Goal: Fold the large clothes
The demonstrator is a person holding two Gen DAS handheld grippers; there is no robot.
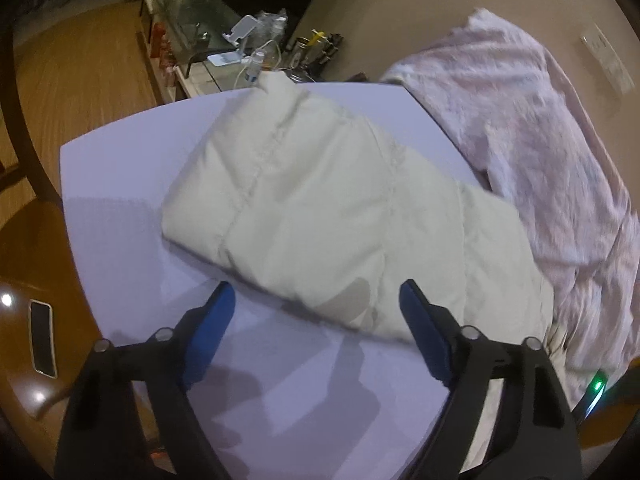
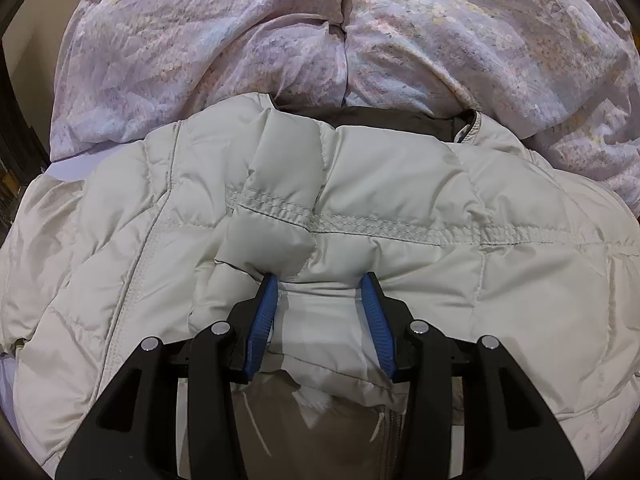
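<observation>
A cream quilted puffer jacket (image 1: pixel 320 200) lies on a lavender sheet (image 1: pixel 120 160). My left gripper (image 1: pixel 316 285) stands open at the jacket's near edge, one blue finger (image 1: pixel 212 320) over the bare sheet and the other over the padding; the pads do not press on anything. In the right wrist view the jacket (image 2: pixel 400 200) fills the frame, its dark lining showing at the collar. My right gripper (image 2: pixel 320 277) is shut on a bunched fold of the jacket, and the fabric puckers at both fingertips.
A crumpled pink floral duvet (image 1: pixel 540 140) (image 2: pixel 200 40) lies beyond the jacket. A phone (image 1: pixel 42 338) rests on a wooden table at the near left. A cluttered glass side table (image 1: pixel 208 40) stands past the sheet's far corner, beside wooden floor (image 1: pixel 80 60).
</observation>
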